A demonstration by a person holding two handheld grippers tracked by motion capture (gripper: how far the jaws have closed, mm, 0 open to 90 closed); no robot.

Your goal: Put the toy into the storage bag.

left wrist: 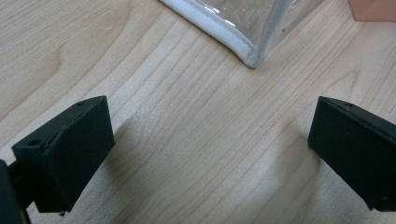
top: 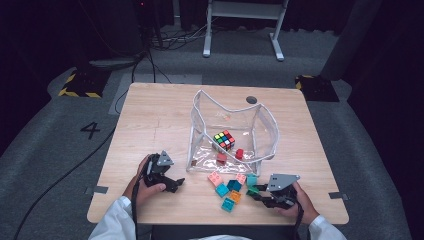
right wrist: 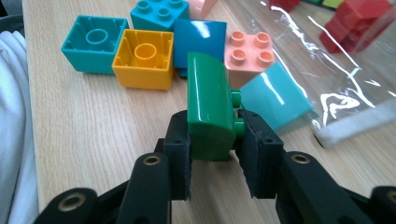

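Gripping a green block [right wrist: 210, 105], the right tool [right wrist: 212, 140] has its jaws clenched on the block's two sides, low over the tabletop [top: 155, 115] near its front edge, right of middle. Loose blocks [top: 227, 189] lie just beyond, touching one another, beside the clear bag [top: 260, 125]. The left tool [top: 170, 182] rests near the front left, jaws spread wide, nothing between them.
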